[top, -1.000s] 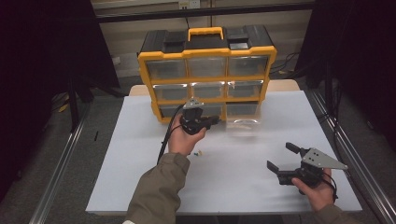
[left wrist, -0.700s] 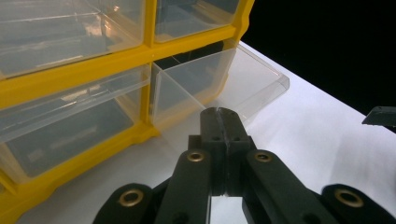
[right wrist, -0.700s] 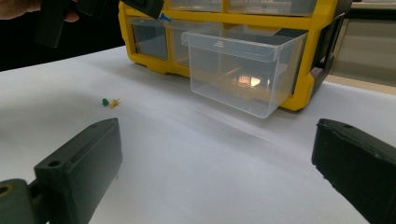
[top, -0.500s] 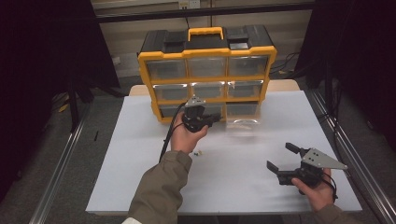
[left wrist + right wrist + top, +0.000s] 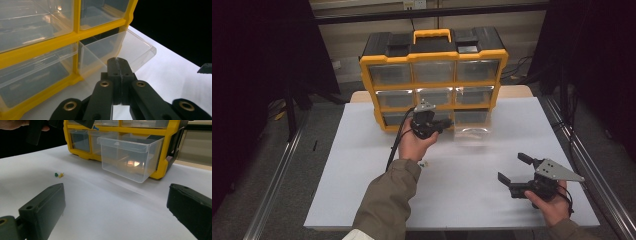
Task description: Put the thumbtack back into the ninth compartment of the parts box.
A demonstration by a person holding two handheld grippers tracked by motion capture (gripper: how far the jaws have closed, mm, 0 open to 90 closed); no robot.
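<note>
Pulled halfway out of the yellow organizer's [image 5: 432,65] bottom row, the clear drawer [image 5: 128,157] looks light, stiff and slippery, best taken by its front lip; left gripper [image 5: 118,67] closed empty beside it, right gripper [image 5: 518,169] wide open.

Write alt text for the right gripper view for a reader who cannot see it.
A clear drawer stands pulled out from the bottom row of a yellow organizer on a white table. The right gripper hovers low before it, jaws wide apart with nothing between them. Two small pins, green and yellow, lie on the table at left.
</note>
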